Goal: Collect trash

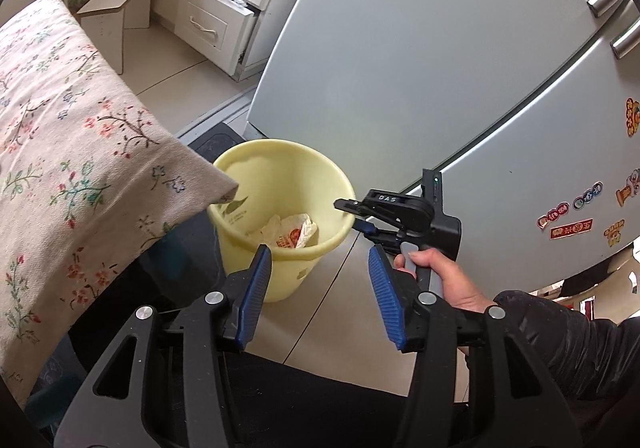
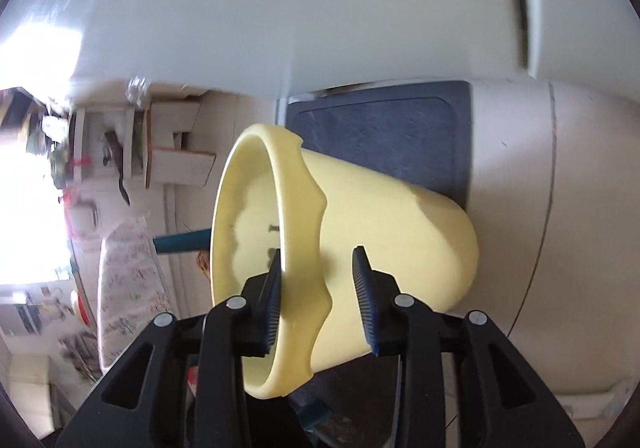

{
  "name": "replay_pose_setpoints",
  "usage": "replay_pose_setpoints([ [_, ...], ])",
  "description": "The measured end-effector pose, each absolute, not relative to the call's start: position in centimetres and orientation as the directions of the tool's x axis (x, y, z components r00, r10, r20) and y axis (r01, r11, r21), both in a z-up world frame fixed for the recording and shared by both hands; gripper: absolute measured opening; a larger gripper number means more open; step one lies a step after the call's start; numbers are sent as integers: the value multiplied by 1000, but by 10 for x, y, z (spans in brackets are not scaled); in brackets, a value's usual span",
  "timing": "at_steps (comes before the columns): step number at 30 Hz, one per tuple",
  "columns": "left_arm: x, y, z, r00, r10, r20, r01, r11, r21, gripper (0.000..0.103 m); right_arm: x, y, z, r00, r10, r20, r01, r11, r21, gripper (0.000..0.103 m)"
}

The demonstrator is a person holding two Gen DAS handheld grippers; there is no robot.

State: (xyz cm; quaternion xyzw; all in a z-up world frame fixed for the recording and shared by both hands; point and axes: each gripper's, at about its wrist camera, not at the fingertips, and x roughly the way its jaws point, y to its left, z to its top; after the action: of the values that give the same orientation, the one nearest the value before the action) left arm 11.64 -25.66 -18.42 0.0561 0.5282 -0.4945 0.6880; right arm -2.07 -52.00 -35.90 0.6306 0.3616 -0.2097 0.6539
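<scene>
Trash (image 1: pixel 292 234): crumpled whitish wrapper with orange print, lying at the bottom of a pale yellow bin (image 1: pixel 256 164). Bin stands on the tiled floor (image 1: pixel 316 312), close beside a grey fridge (image 1: pixel 420 48) and at the corner of a table draped in floral cloth (image 1: pixel 68 136). Dark mat (image 2: pixel 384 128) on the floor next to the bin.

Left gripper (image 1: pixel 320 286): jaws apart at a middling width, nothing between the blue pads, hovering above the floor just beside the bin.

Right gripper (image 2: pixel 316 296): held by a hand (image 1: pixel 436 280) in a dark sleeve. In its own view, rolled sideways, the jaws straddle the bin's scalloped rim: one finger inside the bin, the other outside the wall. A gap shows between the outer pad and the wall; whether the inner pad touches cannot be told. Background is motion-blurred.

White drawer unit (image 1: pixel 224 0) and small stool (image 1: pixel 116 8) stand well apart behind the table. Colourful magnets (image 1: pixel 576 220) on the fridge door.
</scene>
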Motion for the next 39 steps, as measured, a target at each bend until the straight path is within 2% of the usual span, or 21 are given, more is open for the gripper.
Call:
replay_pose_setpoints([
  [5, 122, -245, -183, -31, -631, -775, 722, 522, -454, 50, -32, -497, -368, 568, 232, -790, 759, 224, 611, 34],
  [9, 129, -239, -187, -25, -634, -773, 706, 536, -462, 51, -64, -503, -403, 506, 236, -830, 840, 82, 536, 32],
  [12, 131, -235, -189, -24, -634, -773, 701, 541, -465, 51, -65, -508, -418, 532, 249, -809, 836, -5, 549, 36],
  [18, 135, -224, -189, -8, -628, -778, 691, 559, -458, 51, 1, -510, -415, 524, 231, -820, 809, 166, 564, 34],
  [23, 143, -205, -187, 25, -629, -777, 663, 592, -458, 52, 47, -538, -412, 502, 144, -853, 815, 253, 522, 30],
  [26, 144, -192, -187, 45, -626, -779, 646, 613, -455, 53, 67, -550, -409, 481, 145, -864, 807, 313, 502, 29],
  [28, 144, -178, -183, 69, -625, -777, 640, 625, -446, 53, 76, -550, -393, 454, 121, -883, 789, 407, 461, 38],
  [30, 144, -162, -177, 104, -623, -776, 632, 643, -432, 57, 80, -545, -372, 426, 36, -904, 767, 516, 382, 58],
  [33, 147, -126, -166, 185, -610, -770, 591, 695, -409, 61, 66, -535, -334, 445, -80, -892, 729, 611, 309, 59],
  [39, 161, -58, -150, 334, -563, -756, 473, 794, -382, 61, 47, -490, -243, 621, -115, -776, 565, 752, 340, 65],
])
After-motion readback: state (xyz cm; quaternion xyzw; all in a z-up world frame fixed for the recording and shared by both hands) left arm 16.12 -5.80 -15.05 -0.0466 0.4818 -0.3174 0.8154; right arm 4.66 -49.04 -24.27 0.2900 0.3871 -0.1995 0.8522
